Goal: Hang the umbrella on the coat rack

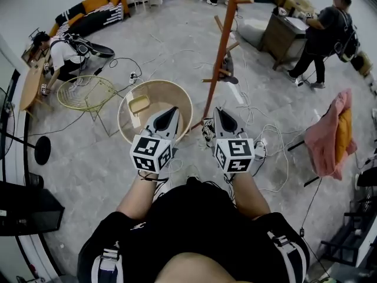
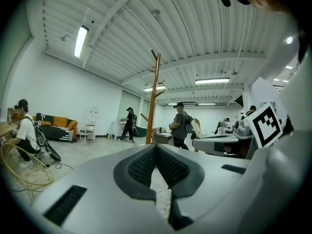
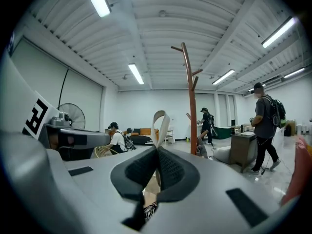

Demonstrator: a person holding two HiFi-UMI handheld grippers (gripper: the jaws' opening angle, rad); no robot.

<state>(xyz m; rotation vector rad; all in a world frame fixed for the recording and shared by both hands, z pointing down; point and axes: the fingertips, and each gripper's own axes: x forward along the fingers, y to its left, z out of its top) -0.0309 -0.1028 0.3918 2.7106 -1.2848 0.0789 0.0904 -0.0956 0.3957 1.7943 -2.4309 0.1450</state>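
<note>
The right tongs (image 3: 157, 152) are pressed together, pinching the pale strap loop (image 3: 161, 126) of the umbrella (image 1: 207, 133). The patterned umbrella hangs under them, near the foot of the coat rack (image 1: 221, 52). The left tongs (image 2: 156, 150) are pressed together with nothing between them, slightly farther from the rack.

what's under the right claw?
A black-and-white patterned bit of the umbrella hangs below the right claw, which is shut on its pale strap loop. The rest is hidden by the claw.
</note>
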